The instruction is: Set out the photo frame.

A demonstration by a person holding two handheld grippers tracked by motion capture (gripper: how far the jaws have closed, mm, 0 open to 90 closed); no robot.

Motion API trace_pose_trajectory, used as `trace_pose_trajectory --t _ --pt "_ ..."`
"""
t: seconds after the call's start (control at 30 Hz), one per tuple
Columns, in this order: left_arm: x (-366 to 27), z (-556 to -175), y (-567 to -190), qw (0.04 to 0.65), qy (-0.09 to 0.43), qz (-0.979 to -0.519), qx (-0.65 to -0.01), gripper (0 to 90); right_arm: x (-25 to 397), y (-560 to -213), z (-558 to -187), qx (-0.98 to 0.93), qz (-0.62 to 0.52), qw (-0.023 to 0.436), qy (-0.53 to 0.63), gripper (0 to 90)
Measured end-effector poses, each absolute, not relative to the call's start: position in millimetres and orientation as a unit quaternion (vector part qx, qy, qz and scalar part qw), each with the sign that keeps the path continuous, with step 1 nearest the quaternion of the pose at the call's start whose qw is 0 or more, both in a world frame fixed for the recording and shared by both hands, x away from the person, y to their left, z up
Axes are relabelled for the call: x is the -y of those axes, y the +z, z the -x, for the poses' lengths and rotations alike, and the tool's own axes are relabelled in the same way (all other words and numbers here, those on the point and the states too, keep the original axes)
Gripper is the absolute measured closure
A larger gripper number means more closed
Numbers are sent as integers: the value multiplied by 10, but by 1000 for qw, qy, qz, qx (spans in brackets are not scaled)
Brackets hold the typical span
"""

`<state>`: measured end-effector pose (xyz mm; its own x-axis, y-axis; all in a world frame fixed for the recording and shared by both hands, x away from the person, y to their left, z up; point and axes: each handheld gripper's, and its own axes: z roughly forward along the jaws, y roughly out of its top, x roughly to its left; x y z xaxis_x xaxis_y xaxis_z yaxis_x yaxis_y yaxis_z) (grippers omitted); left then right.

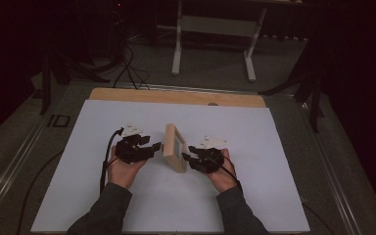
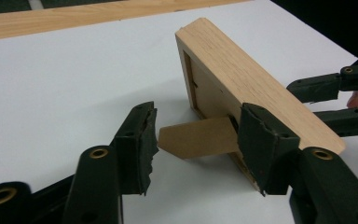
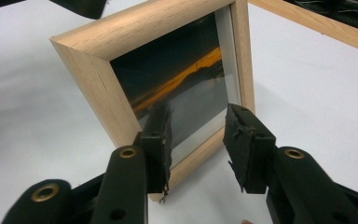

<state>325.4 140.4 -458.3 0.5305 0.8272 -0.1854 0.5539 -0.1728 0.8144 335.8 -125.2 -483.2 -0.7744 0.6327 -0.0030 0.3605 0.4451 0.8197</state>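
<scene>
A light wooden picture frame (image 1: 175,147) stands upright on edge in the middle of the white sheet. Its back (image 2: 247,79) faces my left gripper (image 1: 152,148), and a brown cardboard easel stand (image 2: 191,135) folds out from it. That stand lies between the open jaws of my left gripper (image 2: 198,140), with gaps on both sides. The glass front (image 3: 182,88) shows a dark picture with an orange streak. My right gripper (image 3: 198,140) is open just in front of the frame's lower edge, holding nothing. In the high view my right gripper (image 1: 188,152) is right of the frame.
The white sheet (image 1: 254,196) covers the table, with a wooden strip (image 1: 176,96) along its far edge. Beyond the table stand a white-legged bench (image 1: 213,29), dark tripod legs and floor cables (image 1: 129,68). The sheet has free room on both sides.
</scene>
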Motion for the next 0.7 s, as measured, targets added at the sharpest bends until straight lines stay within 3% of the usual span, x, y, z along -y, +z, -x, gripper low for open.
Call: trace_pose_trajectory --t 0.7 --pt "-1319 -3104 -4459 482 132 -746 -440 378 1323 -4819 -3355 -829 -309 160 438 554"
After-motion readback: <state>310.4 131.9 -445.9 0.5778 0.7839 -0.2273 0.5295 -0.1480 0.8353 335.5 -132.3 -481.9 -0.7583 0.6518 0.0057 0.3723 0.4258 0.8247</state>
